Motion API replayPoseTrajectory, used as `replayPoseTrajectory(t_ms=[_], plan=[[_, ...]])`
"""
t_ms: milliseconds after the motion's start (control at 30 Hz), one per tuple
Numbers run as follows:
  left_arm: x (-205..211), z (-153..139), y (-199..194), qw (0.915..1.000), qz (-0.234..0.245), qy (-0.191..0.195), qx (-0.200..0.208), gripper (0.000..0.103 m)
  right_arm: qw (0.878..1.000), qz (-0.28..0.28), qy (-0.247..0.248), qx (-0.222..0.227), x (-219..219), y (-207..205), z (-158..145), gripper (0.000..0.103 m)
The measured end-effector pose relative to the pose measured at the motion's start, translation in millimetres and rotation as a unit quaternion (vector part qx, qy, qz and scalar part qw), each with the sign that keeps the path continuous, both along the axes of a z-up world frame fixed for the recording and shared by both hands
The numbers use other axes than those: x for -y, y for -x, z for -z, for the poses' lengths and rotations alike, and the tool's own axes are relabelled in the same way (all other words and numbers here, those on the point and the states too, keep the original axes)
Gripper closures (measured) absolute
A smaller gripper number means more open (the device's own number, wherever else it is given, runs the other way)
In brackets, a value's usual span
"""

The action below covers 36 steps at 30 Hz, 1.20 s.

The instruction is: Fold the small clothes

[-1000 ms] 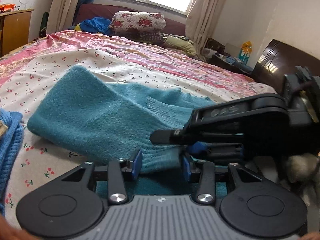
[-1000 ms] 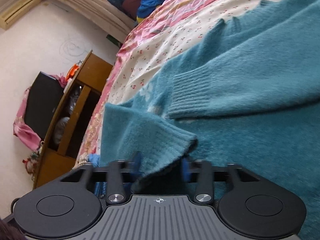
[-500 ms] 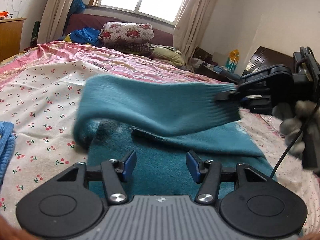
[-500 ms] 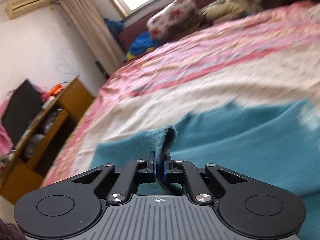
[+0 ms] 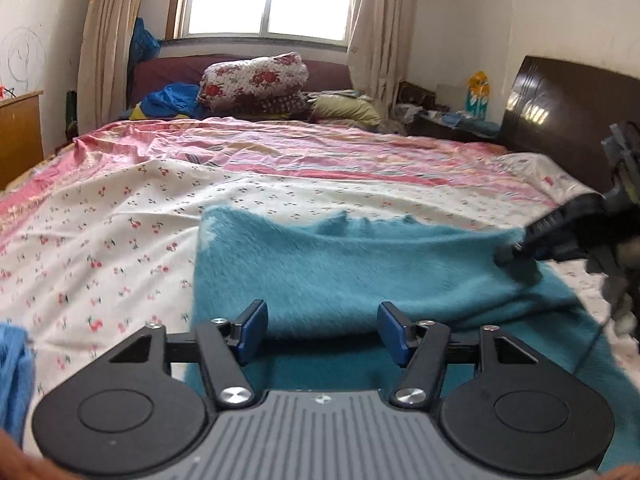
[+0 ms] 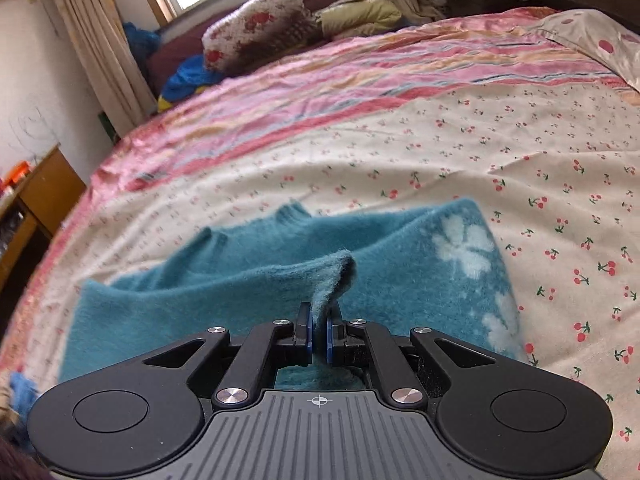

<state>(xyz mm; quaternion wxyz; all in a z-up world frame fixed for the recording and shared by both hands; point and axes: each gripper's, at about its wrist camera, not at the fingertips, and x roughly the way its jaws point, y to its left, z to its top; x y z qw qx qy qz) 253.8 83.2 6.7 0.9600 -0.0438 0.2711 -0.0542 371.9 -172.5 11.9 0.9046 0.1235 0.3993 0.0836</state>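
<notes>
A fuzzy teal sweater (image 5: 340, 268) with pale flower marks (image 6: 464, 248) lies on the cherry-print bedsheet (image 5: 120, 240). My right gripper (image 6: 319, 334) is shut on the ribbed end of the sweater's sleeve (image 6: 332, 276), which stretches across the sweater's body. In the left wrist view the right gripper (image 5: 520, 250) shows at the right edge with that sleeve end in it. My left gripper (image 5: 322, 330) hovers just above the near part of the sweater; its jaws are opening and the blue pads touch no cloth.
A blue knitted garment (image 5: 16, 376) lies at the near left. Folded quilts and pillows (image 5: 256, 80) are piled at the far end of the bed under the window. A dark headboard (image 5: 568, 120) stands at the right, a wooden cabinet (image 6: 36, 200) at the left.
My right gripper shut on the sleeve end and carried it across the sweater to the right. My left gripper opened wider, let go of the cloth and pulled back a little.
</notes>
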Motion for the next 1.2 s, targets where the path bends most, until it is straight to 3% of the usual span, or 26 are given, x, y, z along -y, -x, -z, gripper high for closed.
replayPoseTrajectory(t_ms=[133, 300, 467, 600, 733, 867, 1000, 1100, 1200], plan=[[-2.7, 10.9, -24.3, 0.9993, -0.014, -0.014, -0.032, 0.037, 0.999, 0.0, 0.035, 0.0, -11.8, -3.3, 9.0, 0.096], [6.8, 14.5, -27.8, 0.9977, -0.008, -0.051, -0.045, 0.037, 0.999, 0.013, 0.032, -0.003, -8.3, -6.8, 15.2, 0.092], [4.8, 5.5, -21.9, 0.998, -0.013, -0.043, -0.045, 0.037, 0.999, 0.02, 0.037, 0.008, -3.1, 1.3, 9.8, 0.083], [2.0, -4.9, -16.2, 0.9983, -0.018, -0.043, -0.036, 0.037, 0.996, 0.032, 0.069, 0.046, -1.2, 21.6, -2.8, 0.082], [3.6, -8.6, -21.2, 0.9978, -0.027, -0.046, -0.04, 0.037, 0.994, -0.015, 0.068, 0.079, -14.6, 43.9, -11.0, 0.082], [4.5, -1.1, -32.7, 0.9955, -0.034, -0.054, -0.07, 0.037, 0.992, -0.057, 0.092, 0.067, -35.2, 42.9, -1.3, 0.082], [6.8, 6.3, -39.1, 0.9925, -0.028, -0.074, -0.093, 0.037, 0.994, -0.05, 0.094, 0.039, -36.6, 30.6, 14.9, 0.084], [12.3, 3.1, -36.7, 0.9905, -0.025, -0.093, -0.098, 0.037, 0.995, -0.038, 0.086, 0.035, -34.1, 32.9, 10.0, 0.085], [11.9, -0.1, -32.4, 0.9909, -0.025, -0.086, -0.101, 0.037, 0.993, -0.046, 0.094, 0.052, -35.3, 47.0, 2.1, 0.083]])
